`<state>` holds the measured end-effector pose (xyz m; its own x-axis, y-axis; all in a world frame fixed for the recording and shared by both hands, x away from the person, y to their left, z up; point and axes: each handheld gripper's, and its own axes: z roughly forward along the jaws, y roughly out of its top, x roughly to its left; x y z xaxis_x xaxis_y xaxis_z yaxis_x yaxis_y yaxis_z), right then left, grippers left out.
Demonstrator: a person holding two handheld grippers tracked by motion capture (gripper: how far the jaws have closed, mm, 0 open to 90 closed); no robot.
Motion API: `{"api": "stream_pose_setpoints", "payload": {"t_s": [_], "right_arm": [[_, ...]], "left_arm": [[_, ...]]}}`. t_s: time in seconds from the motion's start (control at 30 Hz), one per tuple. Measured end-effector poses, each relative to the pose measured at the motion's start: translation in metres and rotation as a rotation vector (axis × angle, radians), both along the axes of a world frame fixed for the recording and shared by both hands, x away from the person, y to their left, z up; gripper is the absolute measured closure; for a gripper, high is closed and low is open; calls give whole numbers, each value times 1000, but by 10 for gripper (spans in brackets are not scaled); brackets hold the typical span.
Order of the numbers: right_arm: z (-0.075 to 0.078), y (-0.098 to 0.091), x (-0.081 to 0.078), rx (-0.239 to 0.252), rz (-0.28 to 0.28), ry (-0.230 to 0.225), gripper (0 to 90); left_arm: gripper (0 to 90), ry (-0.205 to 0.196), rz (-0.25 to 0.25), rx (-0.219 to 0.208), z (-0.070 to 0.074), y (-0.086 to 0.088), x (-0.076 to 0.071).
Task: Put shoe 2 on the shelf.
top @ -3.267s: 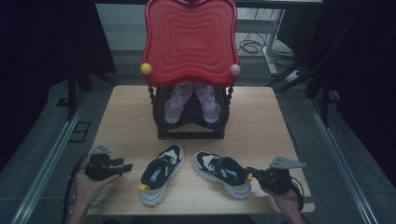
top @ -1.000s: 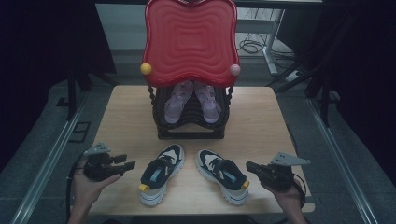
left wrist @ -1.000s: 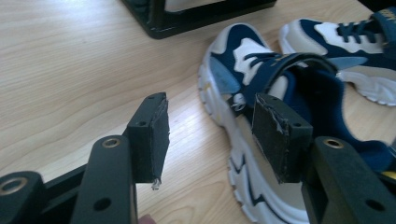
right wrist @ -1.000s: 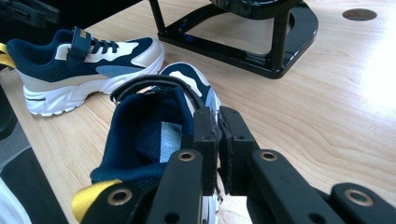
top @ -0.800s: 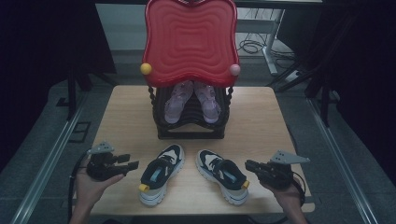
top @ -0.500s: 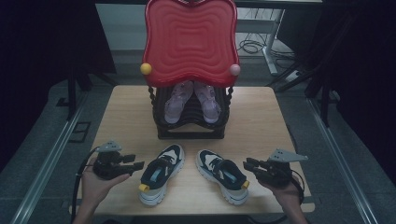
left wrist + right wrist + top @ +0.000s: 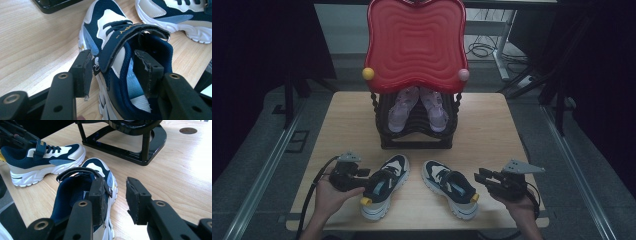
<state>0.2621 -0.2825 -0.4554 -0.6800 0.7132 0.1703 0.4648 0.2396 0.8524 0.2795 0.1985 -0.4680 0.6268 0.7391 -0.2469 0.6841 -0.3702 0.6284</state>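
Note:
Two navy-and-white sneakers lie side by side on the wooden table [image 7: 337,130]. My left gripper [image 7: 364,174] points right at the left sneaker [image 7: 384,187]. In the left gripper view its jaws [image 7: 112,65] straddle that sneaker's [image 7: 110,32] side wall and strap, one pad outside, one inside the opening. They have just been closing and stand open. My right gripper [image 7: 479,176] points left at the right sneaker's [image 7: 451,187] heel. Its jaws [image 7: 115,192] have just been opening. One pad is over the sneaker's [image 7: 72,187] opening and the other over bare table, neither pressing.
A black rack [image 7: 417,135] at the table's middle back holds a pair of pink shoes [image 7: 399,107] under a tall red wavy panel [image 7: 416,45]. A round hole [image 7: 188,130] is in the tabletop beyond the rack. The table's front edge runs just below the sneakers.
My left gripper has moved right, up to the left sneaker, and its jaws now reach around the sneaker's side. The right hand has stayed by the right sneaker's heel.

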Motion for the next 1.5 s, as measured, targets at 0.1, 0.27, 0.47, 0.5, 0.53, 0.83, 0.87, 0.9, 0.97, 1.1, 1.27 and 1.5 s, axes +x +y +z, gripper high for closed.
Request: {"api": "stream_pose_setpoints", "payload": {"t_s": [0.1,0.27,0.47,0.5,0.53,0.83,0.87,0.9,0.97,1.1,1.27,1.5], "right_arm": [[0,1,1,6,1,12,608],[2,11,7,-11,42,49,567],[6,25,23,-45,97,92,558],[6,27,26,-47,108,105,557],[6,29,28,-48,113,114,556],[0,47,43,-124,175,208,564],[-1,49,44,-134,180,217,570],[-2,50,44,-145,185,225,575],[-3,53,45,-166,186,237,582],[-4,56,49,-195,182,268,601],[-5,59,54,-224,181,294,630],[-6,61,58,-229,177,323,666]], "left_arm": [[523,9,-5,5,-2,-1,0],[578,21,-8,15,-7,-4,1],[649,14,2,16,-9,-3,1],[653,13,3,15,-9,-3,1],[655,15,4,13,-9,-3,1],[663,11,9,11,-9,-3,0],[663,10,10,11,-9,-3,0],[663,10,11,11,-9,-3,0],[663,9,12,11,-9,-4,-1],[664,7,15,13,-9,-4,-1],[666,5,18,12,-10,-4,-1],[671,1,21,11,-10,-5,-2]]}}
